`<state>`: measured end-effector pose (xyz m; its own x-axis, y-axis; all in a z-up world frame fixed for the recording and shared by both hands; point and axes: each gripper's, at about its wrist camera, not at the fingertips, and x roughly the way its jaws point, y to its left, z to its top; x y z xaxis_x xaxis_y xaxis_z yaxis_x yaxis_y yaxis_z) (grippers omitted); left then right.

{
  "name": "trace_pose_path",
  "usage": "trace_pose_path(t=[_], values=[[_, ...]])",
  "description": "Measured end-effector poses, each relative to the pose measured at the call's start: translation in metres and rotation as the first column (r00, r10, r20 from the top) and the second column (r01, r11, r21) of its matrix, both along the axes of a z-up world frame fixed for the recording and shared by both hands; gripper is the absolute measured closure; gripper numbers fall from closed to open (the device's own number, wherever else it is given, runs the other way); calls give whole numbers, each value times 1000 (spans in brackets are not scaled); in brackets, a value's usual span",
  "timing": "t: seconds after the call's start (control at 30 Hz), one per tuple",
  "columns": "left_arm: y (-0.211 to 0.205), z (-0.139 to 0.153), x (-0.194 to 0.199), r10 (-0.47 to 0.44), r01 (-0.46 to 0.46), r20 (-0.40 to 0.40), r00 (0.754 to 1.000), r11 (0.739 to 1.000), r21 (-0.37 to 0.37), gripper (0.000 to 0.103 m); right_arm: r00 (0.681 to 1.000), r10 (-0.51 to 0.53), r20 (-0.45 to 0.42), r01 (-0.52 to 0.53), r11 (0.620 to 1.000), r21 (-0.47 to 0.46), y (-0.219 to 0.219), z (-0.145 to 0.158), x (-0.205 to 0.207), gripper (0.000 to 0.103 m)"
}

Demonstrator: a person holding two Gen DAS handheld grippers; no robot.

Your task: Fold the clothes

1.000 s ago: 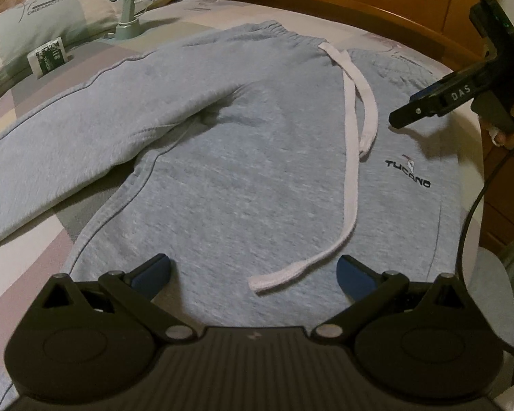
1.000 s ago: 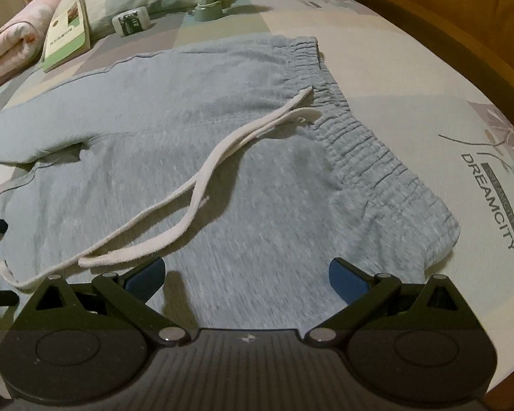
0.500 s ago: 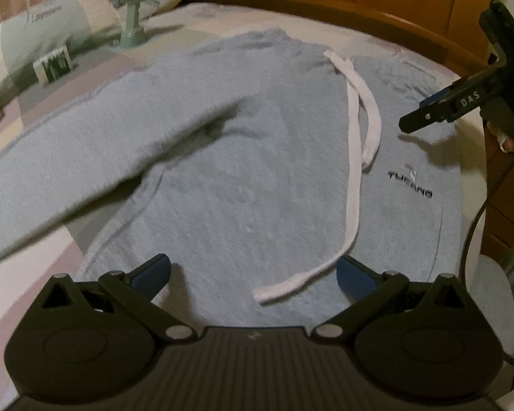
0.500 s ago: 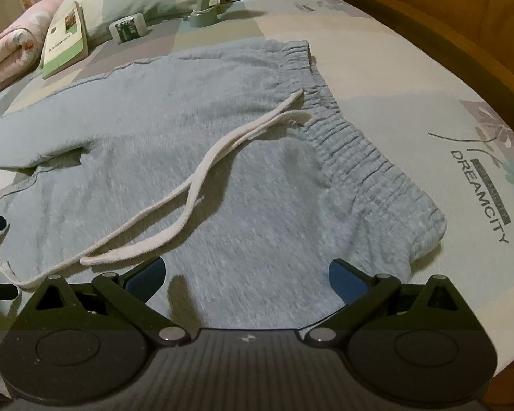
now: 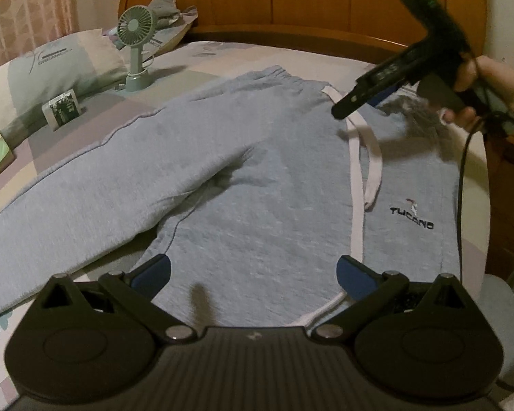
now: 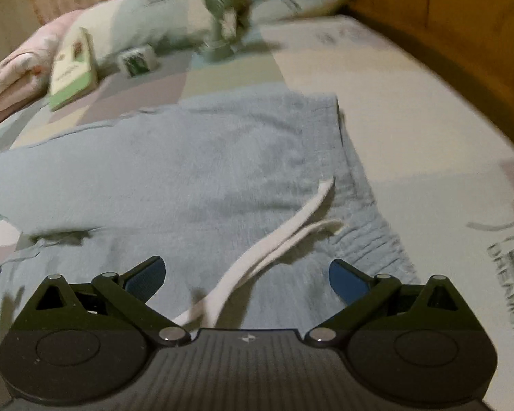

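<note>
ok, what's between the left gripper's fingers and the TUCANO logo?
Left wrist view: only grey sweatpants fabric and the white drawstring crossing it separate the left gripper from the TUCANO logo.

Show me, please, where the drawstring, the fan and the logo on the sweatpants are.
drawstring [image 5: 356, 185], left wrist view, on its long white strand.
fan [image 5: 136, 27], left wrist view, on the round green grille.
logo [image 5: 412, 220], left wrist view, on the dark lettering printed on the sweatpants [image 5: 257, 178].
</note>
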<state>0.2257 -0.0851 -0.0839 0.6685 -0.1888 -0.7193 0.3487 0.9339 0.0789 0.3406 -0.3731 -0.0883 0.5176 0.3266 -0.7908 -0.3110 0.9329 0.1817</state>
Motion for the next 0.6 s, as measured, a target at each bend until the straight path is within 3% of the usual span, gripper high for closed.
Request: trace_pose_path(t=[0.13,0.37,0.47,0.6], values=[[4,-5,4,17,-17,-7,1000,1000,-11,1,999,-18,-32,19,1000,19,-10,-15,15,0],[13,-6,5,21,-21,-4,1000,999,-43,1,999,-47,-24,48,999,14,-9,0,10,2],[15,-4,6,18,-18,4,1000,999,-52,1,1000,-15,17,15,999,42,1,18,15,0],[17,-1,4,21,-20,20,1000,998,-53,1,998,63,4,-63,992,109,26,20,39,0]])
